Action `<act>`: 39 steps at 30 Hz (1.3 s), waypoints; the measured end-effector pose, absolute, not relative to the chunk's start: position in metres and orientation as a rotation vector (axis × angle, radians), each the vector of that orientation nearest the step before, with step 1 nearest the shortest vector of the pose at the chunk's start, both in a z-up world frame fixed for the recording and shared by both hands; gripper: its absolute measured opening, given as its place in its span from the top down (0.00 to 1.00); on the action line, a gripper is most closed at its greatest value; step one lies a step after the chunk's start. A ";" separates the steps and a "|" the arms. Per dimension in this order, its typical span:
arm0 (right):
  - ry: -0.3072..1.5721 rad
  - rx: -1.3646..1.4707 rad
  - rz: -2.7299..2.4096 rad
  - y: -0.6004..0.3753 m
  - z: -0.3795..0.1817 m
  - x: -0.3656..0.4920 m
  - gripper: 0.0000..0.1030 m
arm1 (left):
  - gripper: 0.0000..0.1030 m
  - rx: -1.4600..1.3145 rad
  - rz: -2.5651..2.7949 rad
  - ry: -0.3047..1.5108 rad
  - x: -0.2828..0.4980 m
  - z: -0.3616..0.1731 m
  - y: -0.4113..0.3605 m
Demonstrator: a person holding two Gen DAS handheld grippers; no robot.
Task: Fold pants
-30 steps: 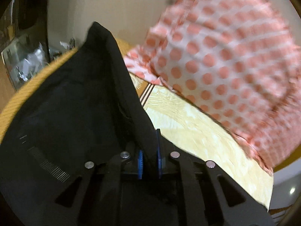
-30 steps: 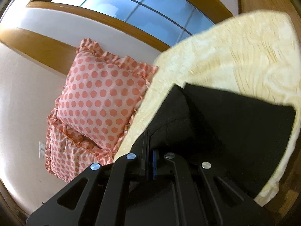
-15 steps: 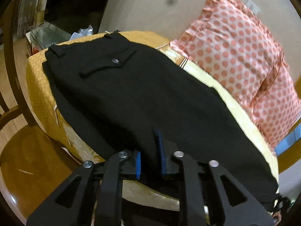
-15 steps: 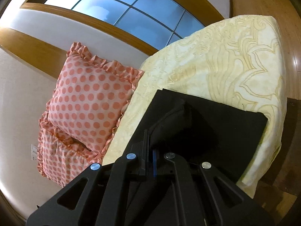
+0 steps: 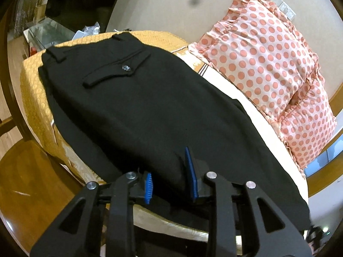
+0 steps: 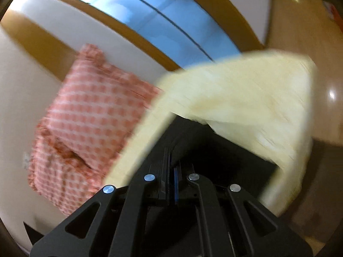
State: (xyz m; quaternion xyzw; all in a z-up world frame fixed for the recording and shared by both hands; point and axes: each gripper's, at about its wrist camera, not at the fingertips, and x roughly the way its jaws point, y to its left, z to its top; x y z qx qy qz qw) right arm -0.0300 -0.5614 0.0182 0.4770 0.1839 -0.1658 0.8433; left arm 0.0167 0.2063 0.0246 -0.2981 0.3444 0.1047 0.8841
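The black pants point(image 5: 150, 111) lie flat along the yellow bed cover point(image 5: 36, 98), waistband and buttoned back pocket at the far left. My left gripper point(image 5: 169, 175) sits at the near edge of the pants with its blue pads parted and the cloth edge lying between them. My right gripper point(image 6: 171, 171) is shut on black pants cloth point(image 6: 193, 145); this view is blurred by motion.
Two pink polka-dot pillows point(image 5: 268, 64) lean on the wall behind the bed, also in the right wrist view point(image 6: 90, 117). A window point(image 6: 160, 21) with a wooden frame is above. Wooden floor point(image 5: 25, 182) lies left of the bed; a cluttered glass table point(image 5: 53, 30) stands beyond.
The left gripper has laid the pants flat and its pads have parted. The right gripper, still shut on cloth, is moving fast; its view has blurred.
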 end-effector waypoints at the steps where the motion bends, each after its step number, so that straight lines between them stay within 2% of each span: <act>1: 0.396 1.025 -0.358 -0.562 0.010 -0.035 0.97 | 0.76 -0.611 0.217 0.719 0.016 0.025 0.206; 6: 0.389 1.035 -0.377 -0.553 0.001 -0.056 0.97 | 0.85 -0.562 0.213 0.731 0.011 0.029 0.208; 14: 0.385 0.960 -0.397 -0.539 0.014 -0.063 0.97 | 0.86 -0.562 0.196 0.713 -0.006 0.023 0.214; 19: 0.399 0.976 -0.409 -0.542 0.006 -0.062 0.97 | 0.73 -0.553 0.195 0.667 -0.014 0.024 0.212; 20: 0.400 0.980 -0.410 -0.542 0.005 -0.063 0.97 | 0.64 -0.548 0.199 0.658 -0.016 0.025 0.211; 21: 0.399 0.988 -0.402 -0.542 0.005 -0.064 0.97 | 0.49 -0.536 0.228 0.639 -0.020 0.027 0.212; 23: 0.404 1.004 -0.401 -0.544 0.003 -0.064 0.97 | 0.29 -0.508 0.326 0.571 -0.032 0.035 0.216; 24: 0.406 1.013 -0.399 -0.544 0.002 -0.065 0.97 | 0.26 -0.498 0.361 0.544 -0.036 0.038 0.218; 29: 0.399 1.087 -0.394 -0.551 -0.002 -0.073 0.94 | 0.17 -0.439 0.445 0.461 -0.046 0.054 0.217; 32: 0.385 1.104 -0.408 -0.553 -0.003 -0.076 0.91 | 0.16 -0.400 0.400 0.450 -0.037 0.061 0.204; 34: 0.372 1.098 -0.438 -0.555 -0.001 -0.079 0.84 | 0.14 -0.363 0.344 0.457 -0.027 0.061 0.188; 36: 0.355 1.080 -0.466 -0.558 0.003 -0.083 0.57 | 0.12 -0.315 0.293 0.464 -0.018 0.061 0.173; 39: 0.316 1.054 -0.472 -0.564 0.011 -0.083 0.53 | 0.09 -0.249 0.240 0.475 -0.006 0.059 0.153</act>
